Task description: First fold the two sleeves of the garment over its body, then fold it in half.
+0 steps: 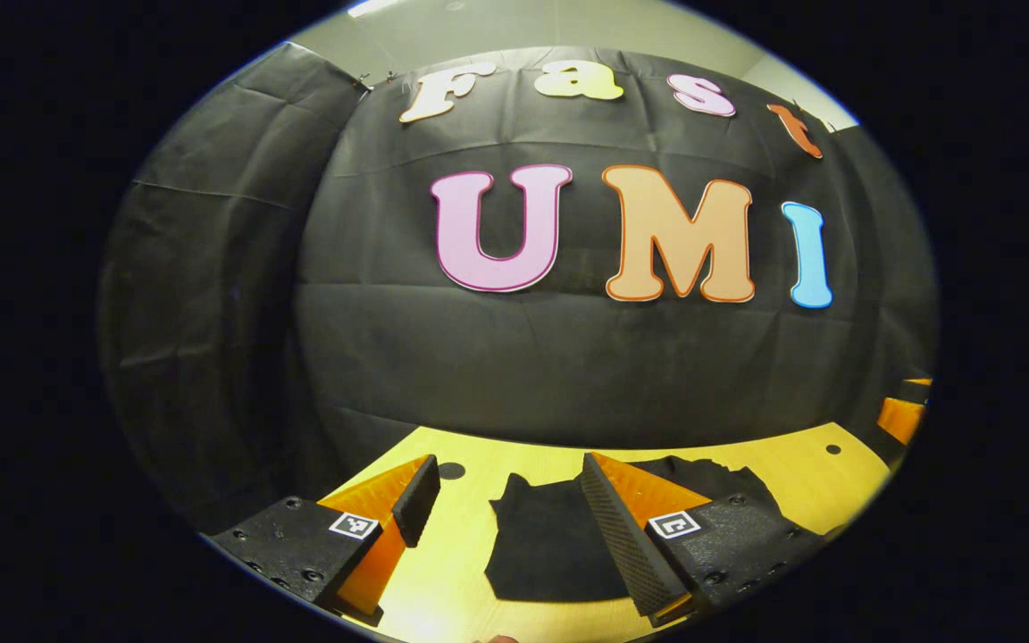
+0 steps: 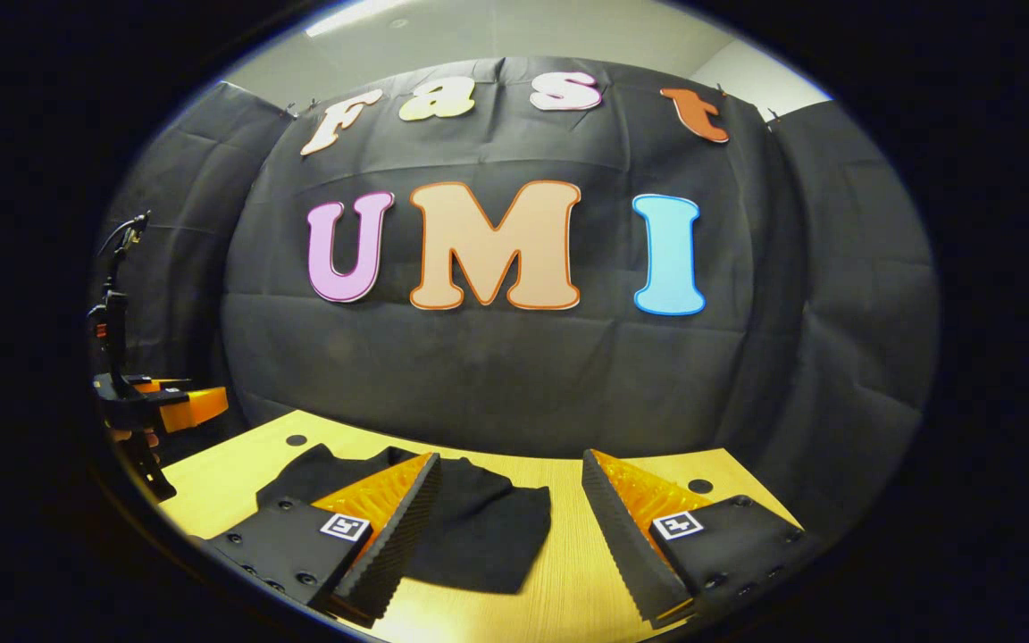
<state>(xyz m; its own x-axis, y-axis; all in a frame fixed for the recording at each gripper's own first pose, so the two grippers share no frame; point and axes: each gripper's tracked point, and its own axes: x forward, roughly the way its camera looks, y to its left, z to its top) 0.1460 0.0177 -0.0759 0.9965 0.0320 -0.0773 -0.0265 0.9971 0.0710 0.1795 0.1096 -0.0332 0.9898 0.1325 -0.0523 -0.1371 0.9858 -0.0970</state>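
In the left gripper view, your left gripper (image 1: 506,500) hangs spread and empty above the bench (image 1: 452,580); the dark garment (image 1: 550,545) lies folded mid-bench, partly behind its right finger.

In the right gripper view, your right gripper (image 2: 510,505) is spread too; the garment (image 2: 479,527) lies behind its left finger, the other gripper (image 2: 184,406) beyond the bench's left edge.

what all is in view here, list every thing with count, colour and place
garment: 1, black, lying in a compact shape on the table, apart from both grippers
table: 1, light wood with small round holes, below the grippers
booth wall: 1, black cloth, behind the table
left gripper: 1, jaws open, held above the table's near side; also at the left edge of the right gripper view
right gripper: 1, jaws open, above the table, the garment behind its left finger
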